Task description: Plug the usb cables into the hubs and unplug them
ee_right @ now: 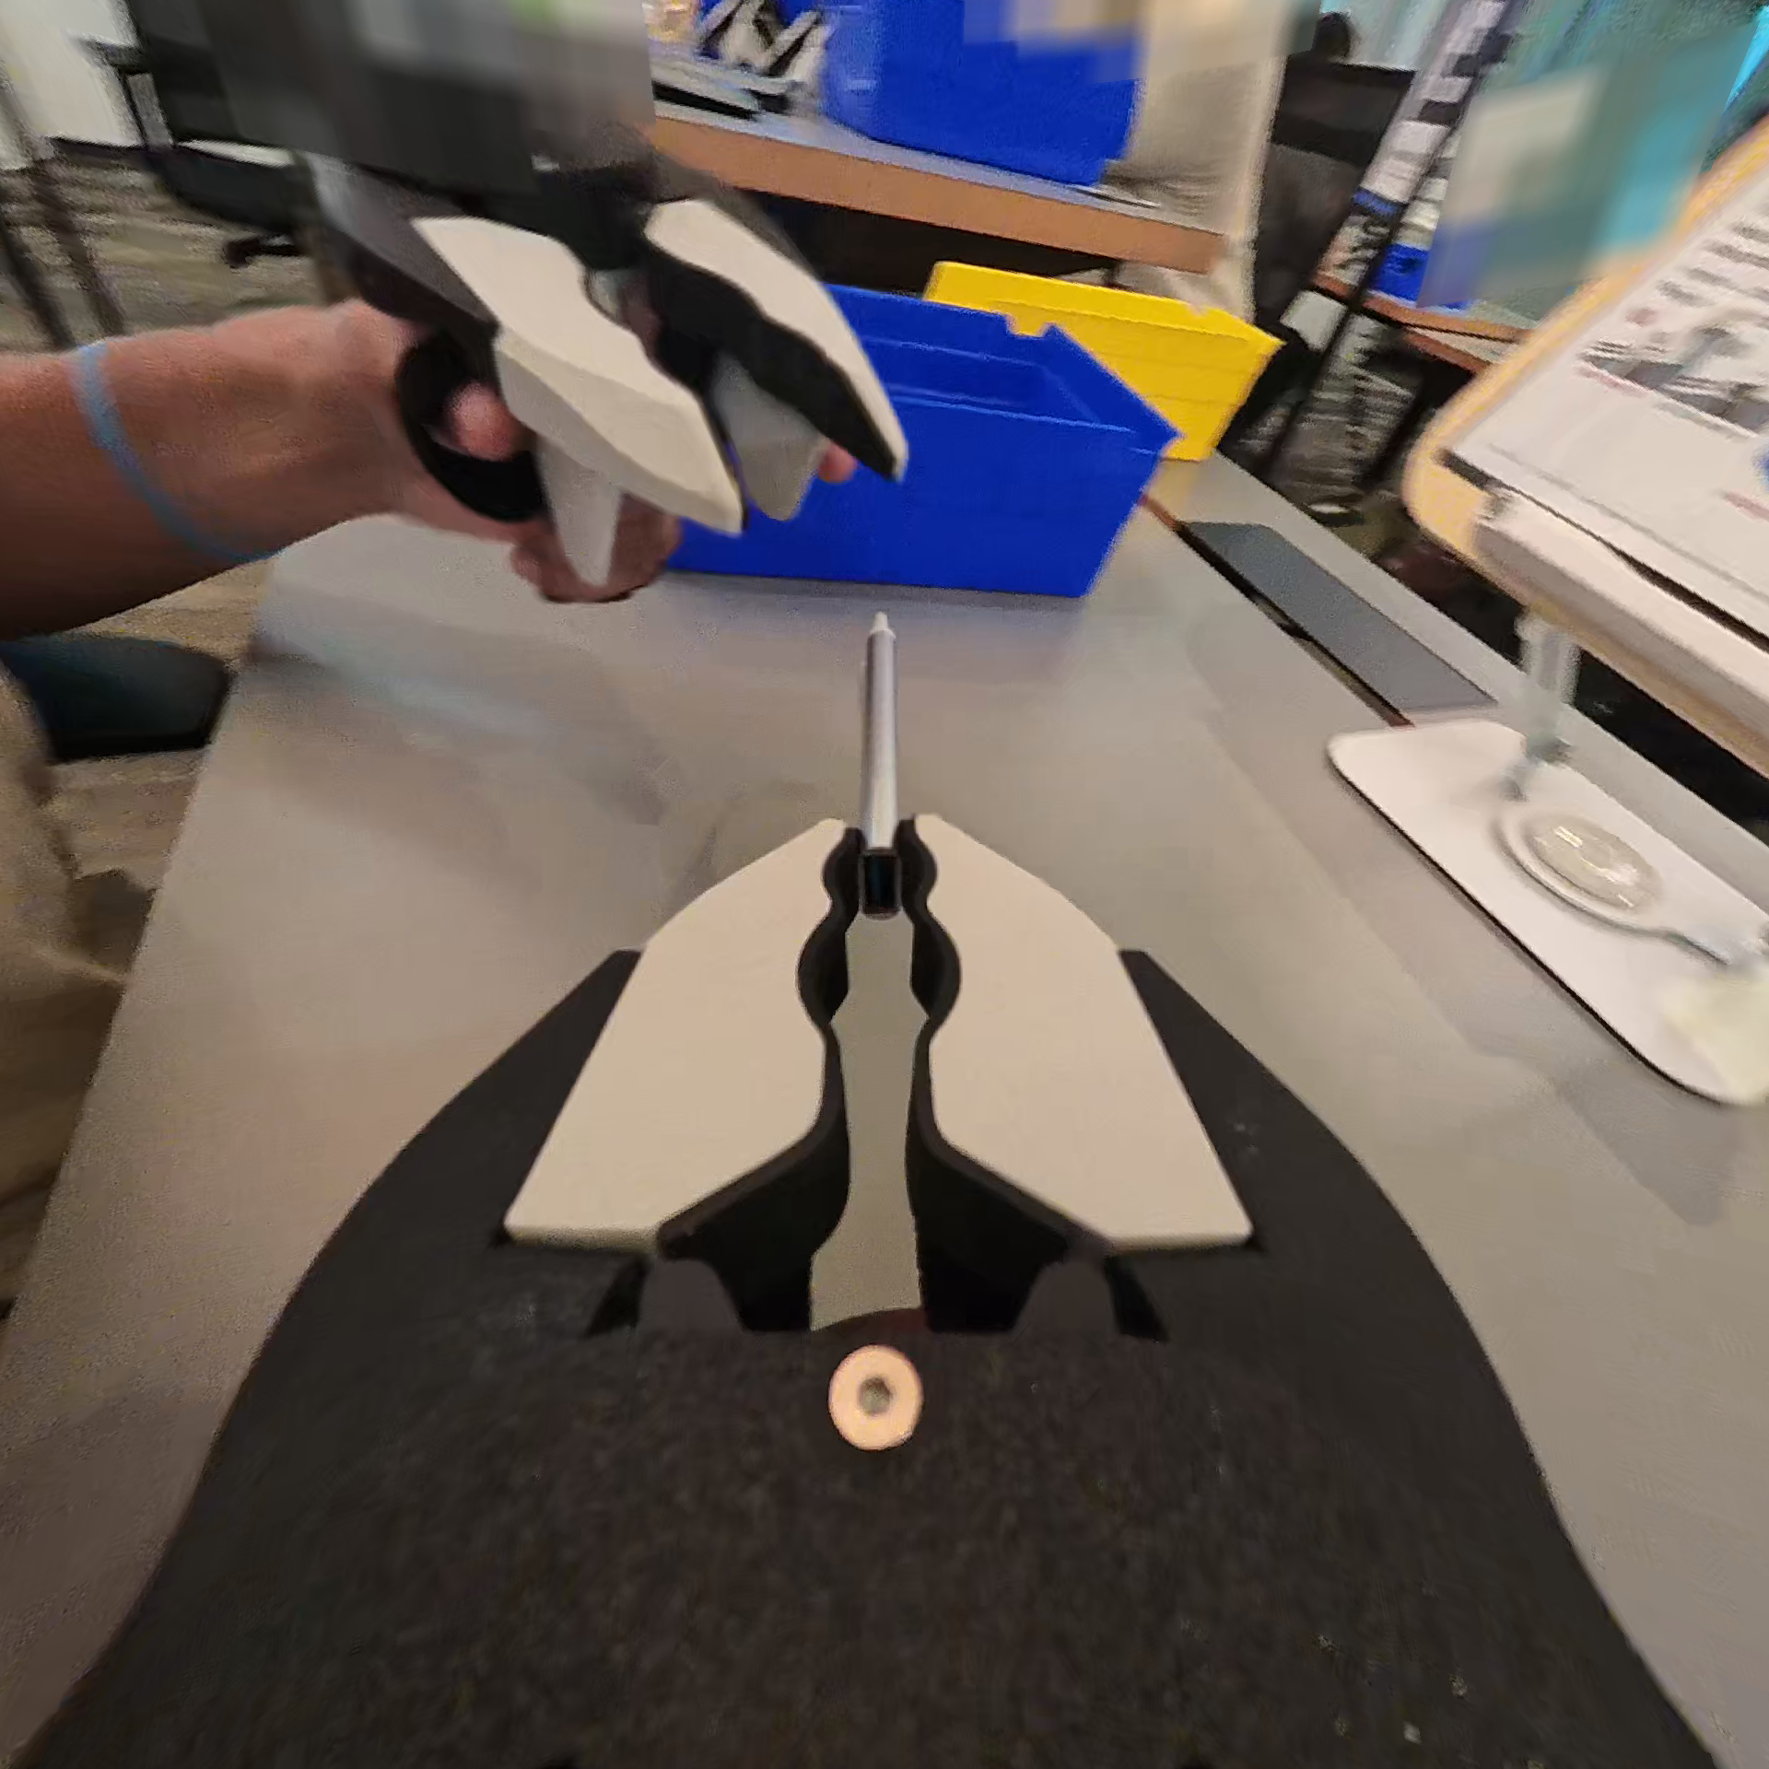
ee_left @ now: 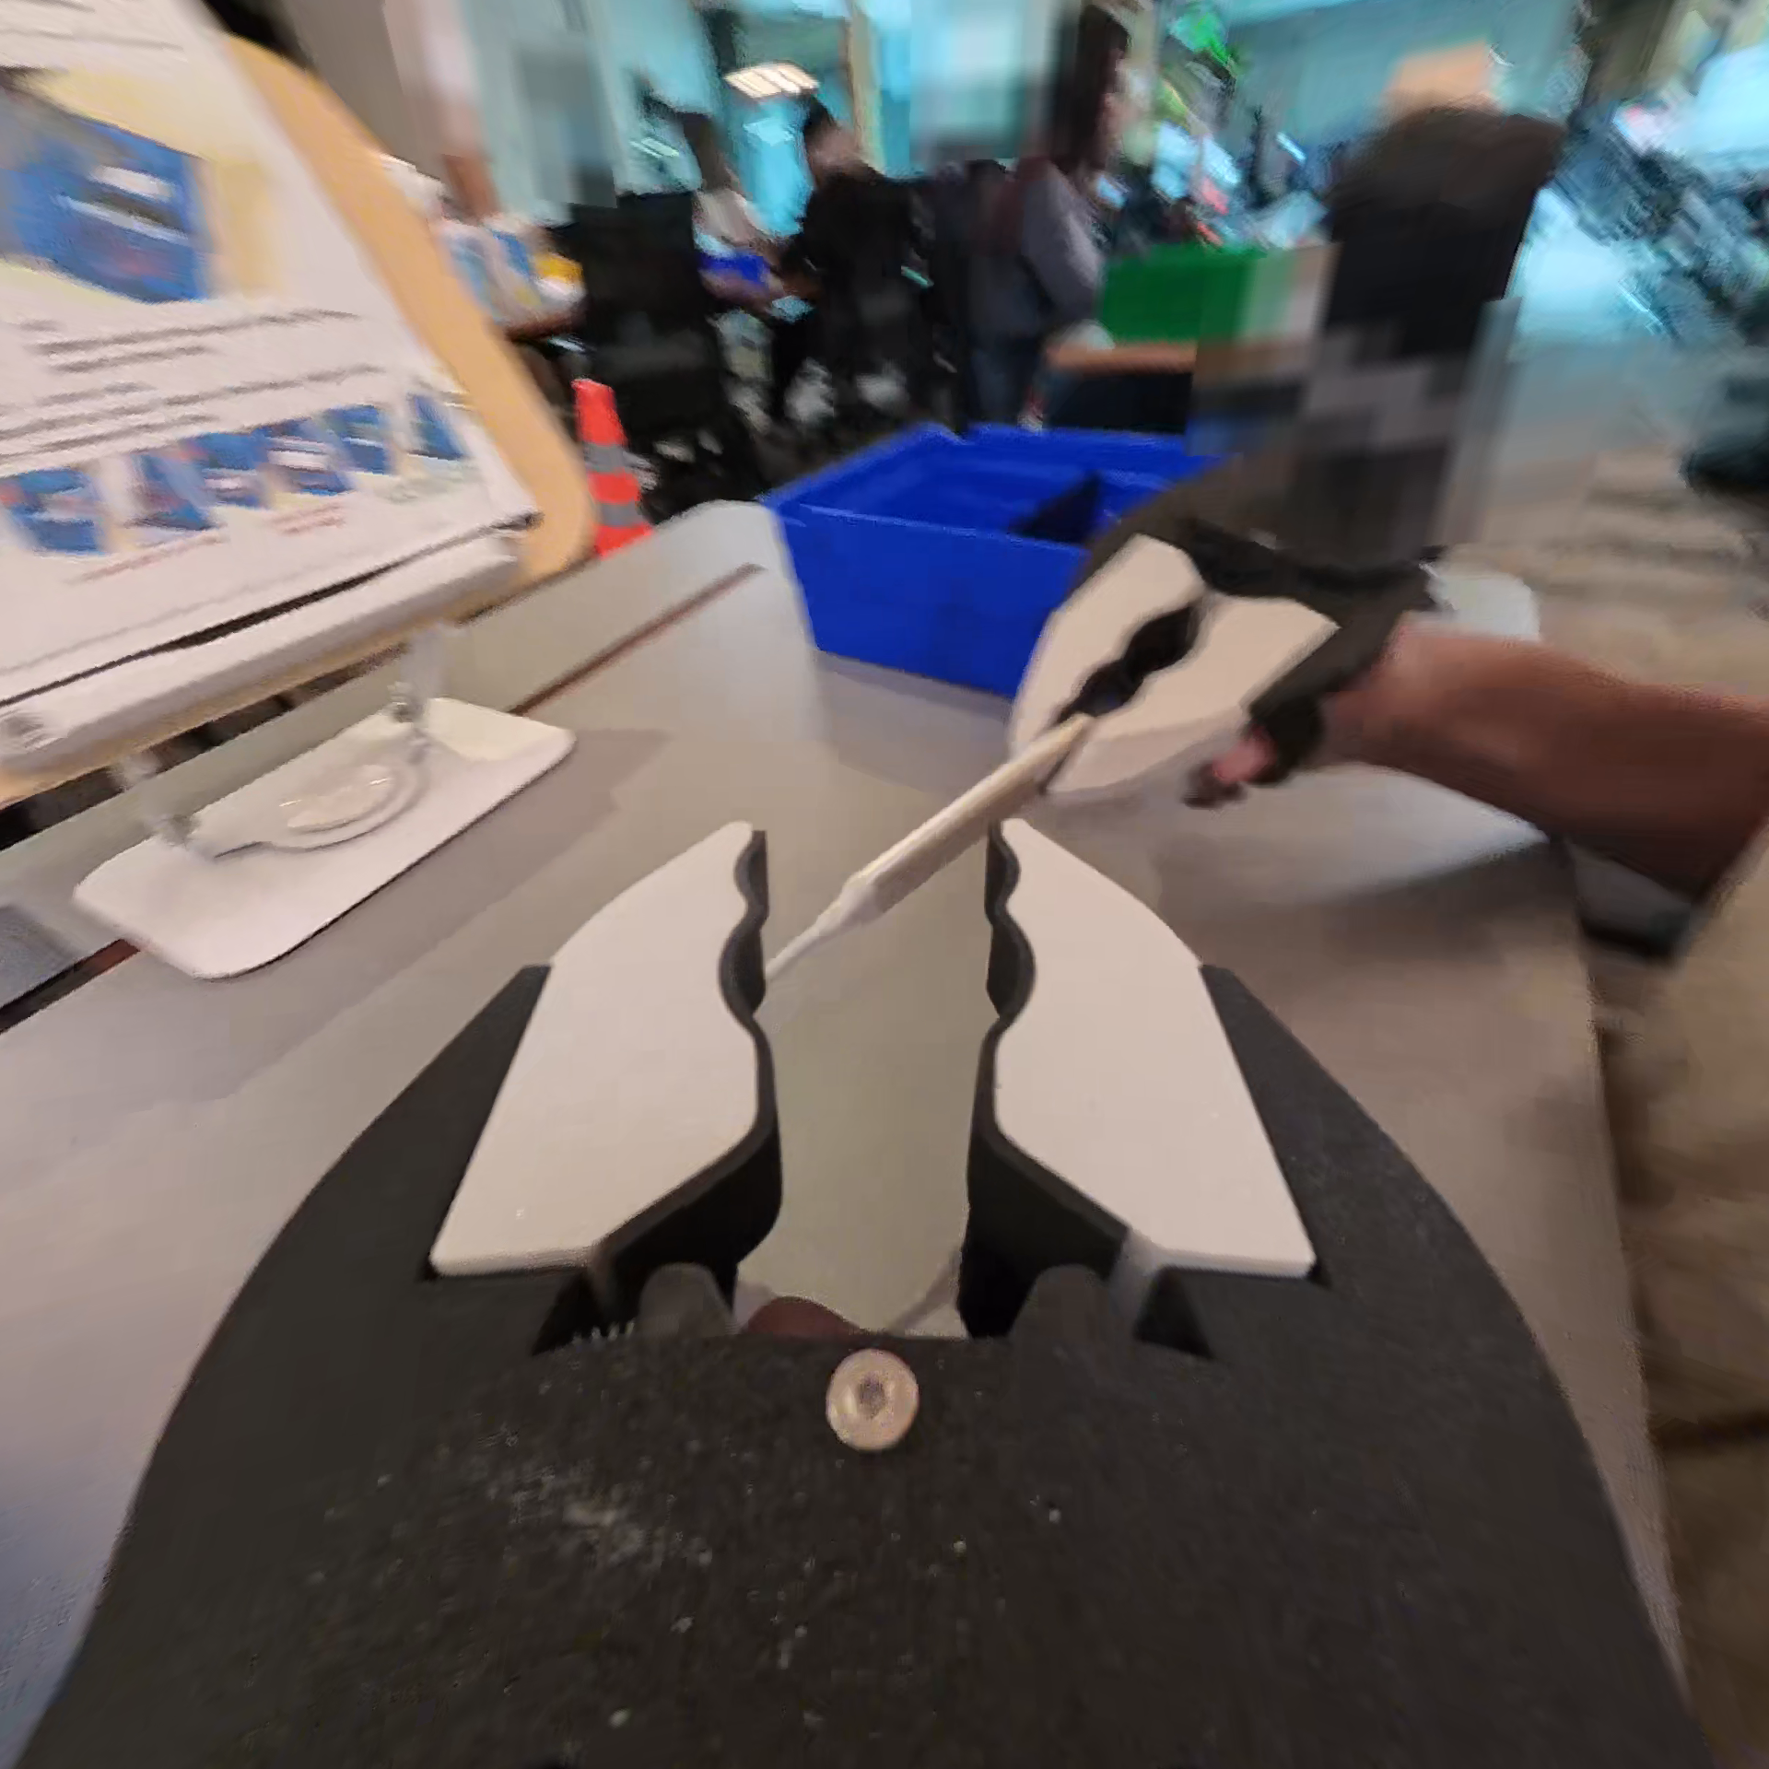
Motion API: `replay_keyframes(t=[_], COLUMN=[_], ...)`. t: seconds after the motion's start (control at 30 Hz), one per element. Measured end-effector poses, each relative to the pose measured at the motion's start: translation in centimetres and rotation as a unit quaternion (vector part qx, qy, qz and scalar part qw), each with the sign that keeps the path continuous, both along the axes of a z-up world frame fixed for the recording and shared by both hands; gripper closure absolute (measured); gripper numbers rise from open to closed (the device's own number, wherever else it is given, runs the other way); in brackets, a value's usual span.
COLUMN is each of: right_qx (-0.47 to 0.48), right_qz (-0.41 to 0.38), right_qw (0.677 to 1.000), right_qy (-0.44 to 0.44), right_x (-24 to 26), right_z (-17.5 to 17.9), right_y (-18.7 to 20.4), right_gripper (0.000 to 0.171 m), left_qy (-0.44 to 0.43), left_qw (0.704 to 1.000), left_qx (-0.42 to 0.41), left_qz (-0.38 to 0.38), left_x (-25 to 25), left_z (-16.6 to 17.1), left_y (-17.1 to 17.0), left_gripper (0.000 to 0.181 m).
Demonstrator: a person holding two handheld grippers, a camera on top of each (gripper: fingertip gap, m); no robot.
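Note:
My right gripper is shut on one end of a slim silver USB hub, which it holds above the grey table. The hub points away from the camera, and a dark port shows between the fingertips. In the left wrist view the right gripper comes in from the right. The hub slants down toward my left gripper, and its thin white cable runs behind the left finger. My left gripper is open and empty. In the right wrist view it hovers above the table, to the left of the hub.
A blue bin stands at the table's far edge, with a yellow bin behind it. A tilted document board sits on a white-based stand. An orange cone and several people are beyond the table. Some 8 cm of space lies between my two pairs of fingers.

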State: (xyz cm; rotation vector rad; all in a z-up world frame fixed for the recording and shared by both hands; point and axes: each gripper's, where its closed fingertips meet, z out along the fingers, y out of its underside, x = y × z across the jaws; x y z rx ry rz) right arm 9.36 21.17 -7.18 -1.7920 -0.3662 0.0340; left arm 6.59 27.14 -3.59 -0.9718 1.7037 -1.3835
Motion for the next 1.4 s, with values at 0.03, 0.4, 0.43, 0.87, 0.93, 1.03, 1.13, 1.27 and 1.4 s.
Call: replay_keyframes(t=[0.03, 0.4, 0.43, 0.87, 0.93, 1.03, 1.13, 1.27, 1.4], right_qx=[0.004, 0.084, 0.087, 0.076, 0.082, 0.118, 0.156, 0.112, -0.007], right_qz=[-0.026, -0.244, -0.246, -0.243, -0.247, -0.267, -0.326, -0.414, -0.455], right_qw=[1.0, 0.963, 0.962, 0.965, 0.963, 0.954, 0.932, 0.903, 0.891], right_qy=[0.004, 0.081, 0.081, 0.067, 0.064, 0.065, 0.03, -0.015, 0.007], right_x=[0.7, 4.0, 3.9, 3.9, 4.2, 5.5, 9.0, 16.1, 23.5], right_z=[0.1, -0.4, -0.5, -1.1, -0.7, 2.0, 7.3, 12.0, 10.6], right_y=[-0.2, -1.2, -1.2, -0.9, -0.9, -2.2, -6.2, -13.2, -17.7], right_gripper=[0.163, 0.164, 0.164, 0.164, 0.164, 0.164, 0.164, 0.163, 0.163], left_qy=[-0.015, -0.051, -0.051, -0.035, -0.035, -0.037, -0.035, -0.03, -0.031], left_qw=[0.999, 0.933, 0.934, 0.945, 0.947, 0.948, 0.949, 0.95, 0.95], left_qx=[-0.021, -0.108, -0.104, -0.091, -0.086, -0.074, -0.069, -0.076, -0.084], left_qz=[0.044, 0.338, 0.337, 0.311, 0.309, 0.308, 0.306, 0.301, 0.298], left_x=[0.3, -0.1, -0.1, 0.4, 0.4, 0.4, 0.4, 0.5, 0.4], left_z=[0.2, -3.3, -3.5, -4.3, -4.3, -4.3, -4.4, -4.5, -4.4], left_y=[1.4, 9.5, 9.3, 8.0, 7.8, 7.5, 7.4, 7.4, 7.4], left_gripper=[0.135, 0.124, 0.125, 0.13, 0.13, 0.131, 0.131, 0.131, 0.131])
